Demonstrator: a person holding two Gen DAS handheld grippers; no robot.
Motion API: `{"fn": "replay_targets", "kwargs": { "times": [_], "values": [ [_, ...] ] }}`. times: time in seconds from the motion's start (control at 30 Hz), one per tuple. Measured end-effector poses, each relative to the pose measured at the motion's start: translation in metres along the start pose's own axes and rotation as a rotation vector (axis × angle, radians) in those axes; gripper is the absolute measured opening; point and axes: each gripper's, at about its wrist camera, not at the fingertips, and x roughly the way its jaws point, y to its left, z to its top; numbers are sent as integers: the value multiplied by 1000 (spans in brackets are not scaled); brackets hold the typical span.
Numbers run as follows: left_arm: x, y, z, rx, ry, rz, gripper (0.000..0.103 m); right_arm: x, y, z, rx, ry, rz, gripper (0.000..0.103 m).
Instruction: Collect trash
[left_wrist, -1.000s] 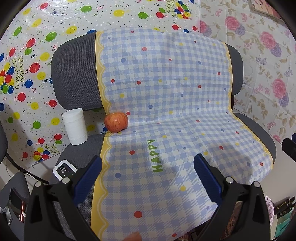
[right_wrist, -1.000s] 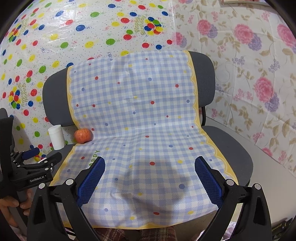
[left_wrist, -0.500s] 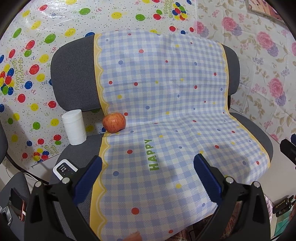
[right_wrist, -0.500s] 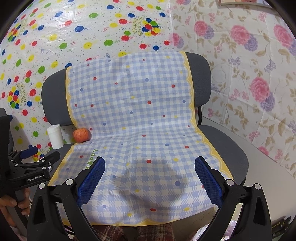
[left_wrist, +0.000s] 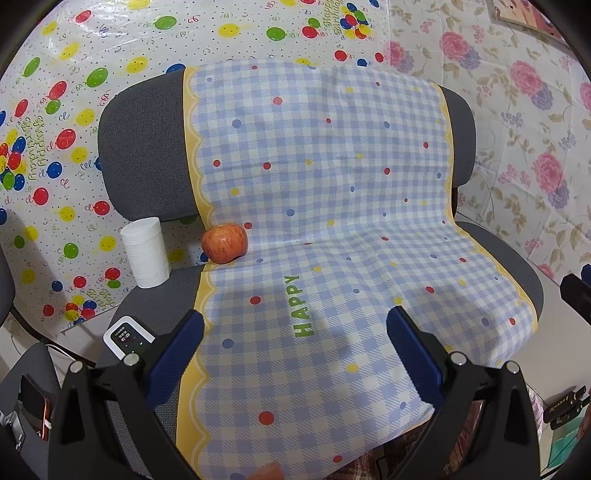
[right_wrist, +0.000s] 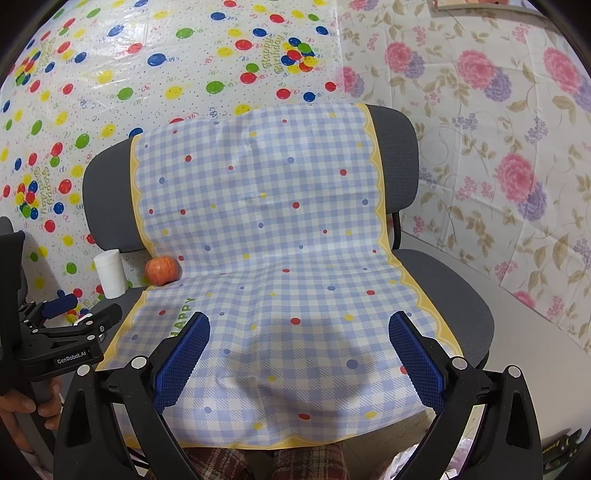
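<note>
A red apple (left_wrist: 224, 248) lies at the back left of the chair seat, on the edge of a blue checked cloth (left_wrist: 332, 229). A white paper cup (left_wrist: 146, 252) stands upright just left of it on the bare grey seat. Both show in the right wrist view too, the apple (right_wrist: 163, 270) and the cup (right_wrist: 109, 273). My left gripper (left_wrist: 295, 332) is open and empty above the seat's front, well short of the apple. My right gripper (right_wrist: 299, 339) is open and empty over the cloth's front middle. The left gripper also shows at the left edge of the right wrist view (right_wrist: 79, 314).
A small white device (left_wrist: 128, 336) with buttons lies at the seat's front left corner. The grey chair back (left_wrist: 144, 155) rises behind. Balloon-print and floral sheets cover the walls. A phone (left_wrist: 35, 406) sits in a holder at far left.
Both grippers have drawn back a little and tilted, so the chair sits slightly lower and smaller in view. The apple and cup have not moved. Both jaws stay open.
</note>
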Motion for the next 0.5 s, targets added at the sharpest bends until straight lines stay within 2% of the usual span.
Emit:
{"fn": "replay_targets", "kwargs": {
  "times": [0.5],
  "values": [
    [2,1,0,1,1,2,96,0,0,-1,-1,1,2,96]
  ]
}}
